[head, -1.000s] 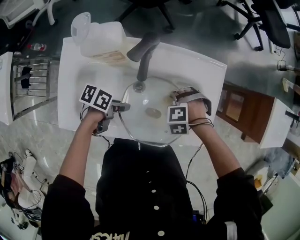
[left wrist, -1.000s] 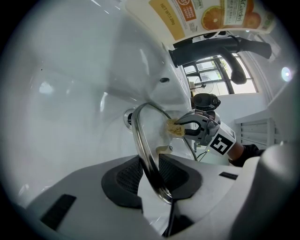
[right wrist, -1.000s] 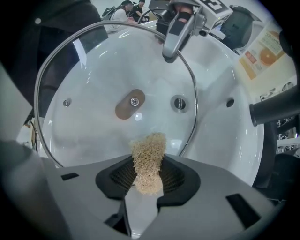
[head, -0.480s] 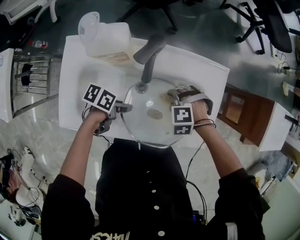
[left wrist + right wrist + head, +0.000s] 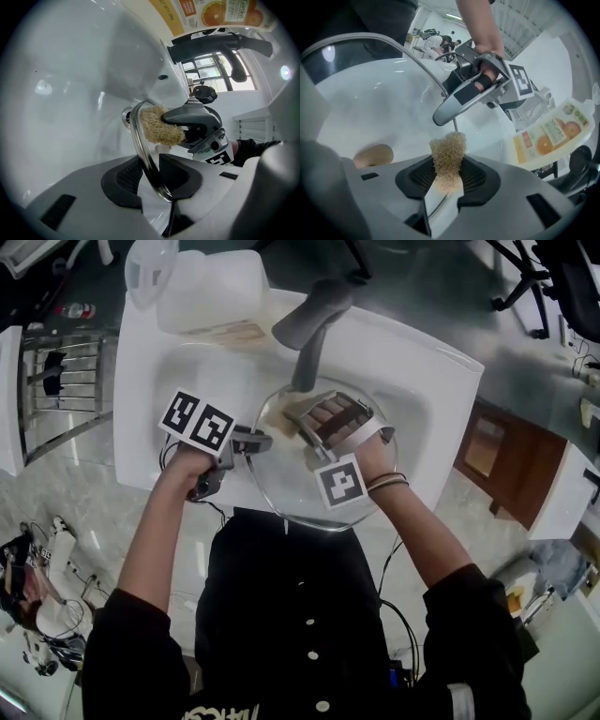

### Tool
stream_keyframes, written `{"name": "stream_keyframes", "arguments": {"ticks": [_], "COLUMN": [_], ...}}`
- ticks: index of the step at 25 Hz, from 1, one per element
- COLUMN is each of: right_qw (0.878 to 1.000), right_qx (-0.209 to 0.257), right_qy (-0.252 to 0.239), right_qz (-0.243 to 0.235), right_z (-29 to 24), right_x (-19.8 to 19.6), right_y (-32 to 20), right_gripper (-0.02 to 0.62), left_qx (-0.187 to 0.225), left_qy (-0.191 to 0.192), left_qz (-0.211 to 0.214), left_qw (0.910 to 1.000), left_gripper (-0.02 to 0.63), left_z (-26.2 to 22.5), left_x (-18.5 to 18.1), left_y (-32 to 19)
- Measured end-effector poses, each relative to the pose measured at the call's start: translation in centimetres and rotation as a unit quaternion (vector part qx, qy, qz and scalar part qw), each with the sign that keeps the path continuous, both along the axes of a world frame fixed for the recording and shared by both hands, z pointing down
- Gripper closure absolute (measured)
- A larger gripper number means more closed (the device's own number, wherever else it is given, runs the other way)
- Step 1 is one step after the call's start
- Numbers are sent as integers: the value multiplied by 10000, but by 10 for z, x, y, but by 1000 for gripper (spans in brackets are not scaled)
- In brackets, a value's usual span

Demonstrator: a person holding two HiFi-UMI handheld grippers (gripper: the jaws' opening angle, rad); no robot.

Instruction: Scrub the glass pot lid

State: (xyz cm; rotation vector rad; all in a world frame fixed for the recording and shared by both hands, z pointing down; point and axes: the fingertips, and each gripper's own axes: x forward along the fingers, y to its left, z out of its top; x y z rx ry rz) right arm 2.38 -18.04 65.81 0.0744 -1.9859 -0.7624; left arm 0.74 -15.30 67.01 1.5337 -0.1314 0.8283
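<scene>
The round glass pot lid hangs over the white sink basin. My left gripper is shut on its left rim, and in the left gripper view the rim runs between the two pads of that gripper. My right gripper is shut on a tan fibrous scrubber and lies across the lid's upper left, close to the left gripper. The scrubber sits against the glass by the rim. A beige lid knob shows in the right gripper view.
A grey faucet rises behind the lid. A white plastic jug and a bottle with an orange label stand at the sink's back. A wire rack is at the left, a wooden cabinet at the right.
My right gripper has swung with the scrubber from the lid's right side to its upper left, toward the left gripper, and has turned. The left gripper has kept still on the rim.
</scene>
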Motion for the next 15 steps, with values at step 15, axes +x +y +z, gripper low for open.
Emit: {"name": "stream_keyframes", "arguments": {"ticks": [15], "right_qw": [9970], "right_qx": [-203], "right_qy": [393], "right_qz": [-633], "right_z": [9], "right_x": [3], "right_y": [7], "right_gripper": [445], "left_qx": [31], "left_qy": [-3], "left_qz": [40], "left_qw": [10000], "left_gripper": [476], "left_z": [2], "left_x": [0], "left_y": [2]}}
